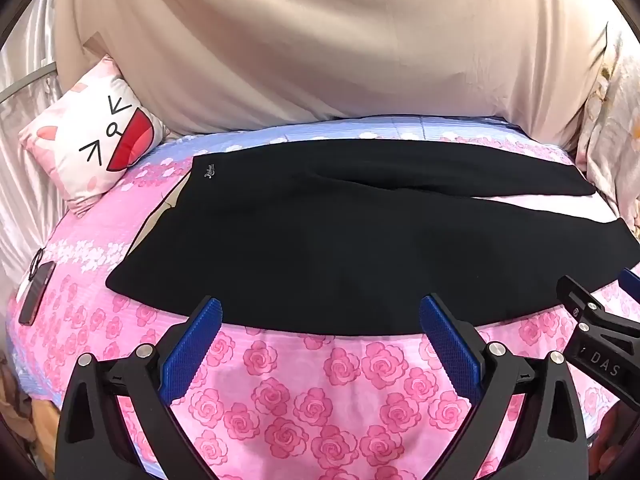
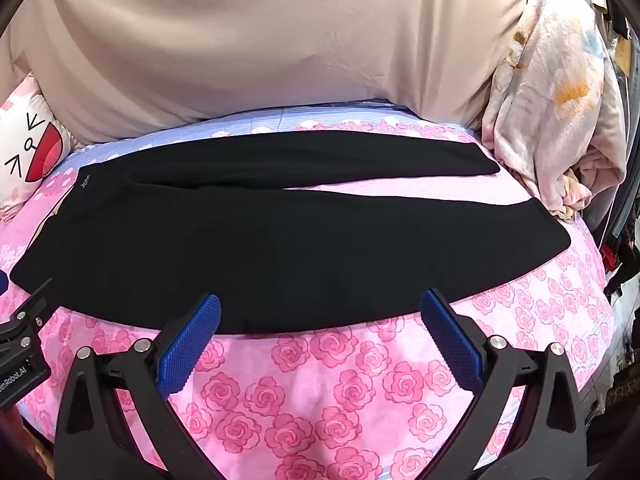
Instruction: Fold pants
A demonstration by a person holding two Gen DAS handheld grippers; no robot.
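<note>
The black pants (image 1: 360, 240) lay flat on the bed (image 1: 304, 396), long axis running left to right; both the left hand-held gripper (image 1: 320, 316) and the right hand-held gripper (image 2: 320, 312), spread wide and empty, hovered at the near edge.

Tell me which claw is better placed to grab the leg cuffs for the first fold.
Right. The cuffs lie at the pants' right end, nearer the open right claw; the open left claw faces the waistband side.

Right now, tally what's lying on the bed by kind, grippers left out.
Black pants: 1
Cartoon-face pillow: 1
Dark phone, at the bed's left edge: 1
Crumpled floral blanket: 1
Total: 4
</note>
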